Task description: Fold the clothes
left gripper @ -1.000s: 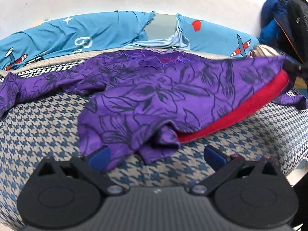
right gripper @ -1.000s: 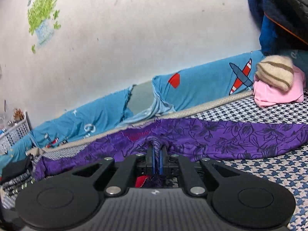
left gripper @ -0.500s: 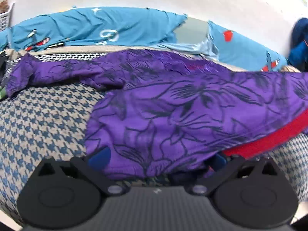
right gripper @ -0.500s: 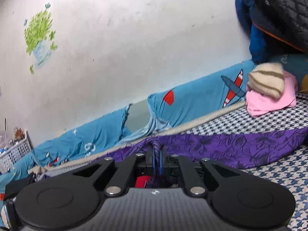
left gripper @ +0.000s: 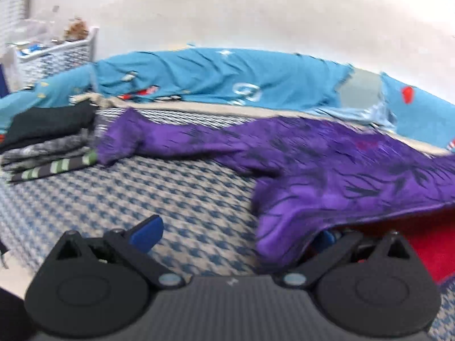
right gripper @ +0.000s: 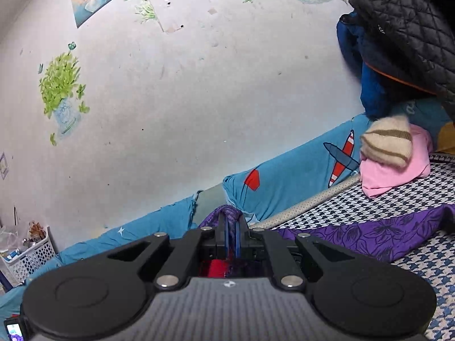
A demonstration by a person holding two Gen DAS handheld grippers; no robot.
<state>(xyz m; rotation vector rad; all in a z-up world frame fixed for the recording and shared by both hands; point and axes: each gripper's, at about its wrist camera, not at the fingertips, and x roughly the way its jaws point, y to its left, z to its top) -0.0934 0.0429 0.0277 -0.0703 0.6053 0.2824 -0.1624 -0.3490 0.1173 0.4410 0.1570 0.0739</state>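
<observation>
Left hand-held gripper (left gripper: pixel 236 236), spread wide, has shifted to the shirt (left gripper: pixel 355 176) hem edge; right hand-held gripper (right gripper: pixel 231 234) stays clamped on the shirt, lifted higher for folding.

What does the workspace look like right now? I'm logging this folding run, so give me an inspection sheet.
Surface: houndstooth bed cover.
Job's things: purple shirt spread out, red lining showing at its hem.
Clutter: folded stack at left; pink cloth under striped knit.
Grippers: left gripper open, one finger under the hem; right gripper shut on purple shirt.
Cables: nothing seen.
Surroundings: blue sheet, decal wall, white basket, hanging jackets.
</observation>
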